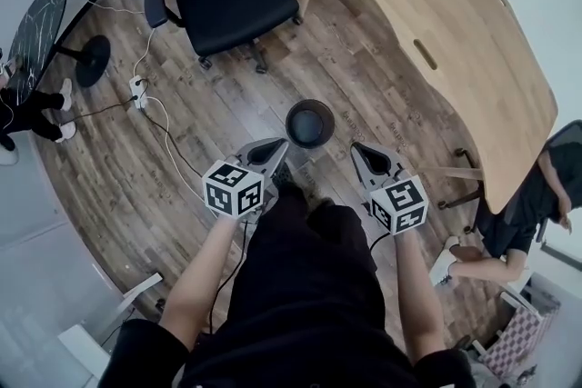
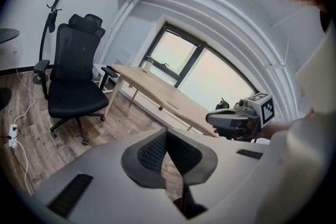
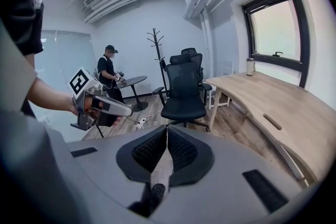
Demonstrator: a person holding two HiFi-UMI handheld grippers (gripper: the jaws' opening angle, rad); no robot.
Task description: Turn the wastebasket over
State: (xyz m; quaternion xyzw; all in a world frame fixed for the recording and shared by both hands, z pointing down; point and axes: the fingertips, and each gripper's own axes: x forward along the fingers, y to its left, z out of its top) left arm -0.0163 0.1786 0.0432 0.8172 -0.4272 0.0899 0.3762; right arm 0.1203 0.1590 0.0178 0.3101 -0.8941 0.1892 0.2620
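Two grippers pinched fully closed, empty: left gripper [image 1: 275, 147], right gripper [image 1: 360, 150]. Wastebasket [image 1: 310, 124] upright on wooden floor [image 1: 227, 104], mouth up, just ahead and between both tips, untouched. Black chair [image 1: 227, 0] beyond.

Wood-plank floor [image 1: 227, 104], smooth wooden desk [image 1: 436, 4]

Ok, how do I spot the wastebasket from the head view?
Find the long curved light-wood desk and the black office chair. On the plank floor between them stands a round dark wastebasket, the only open-topped cylinder there.
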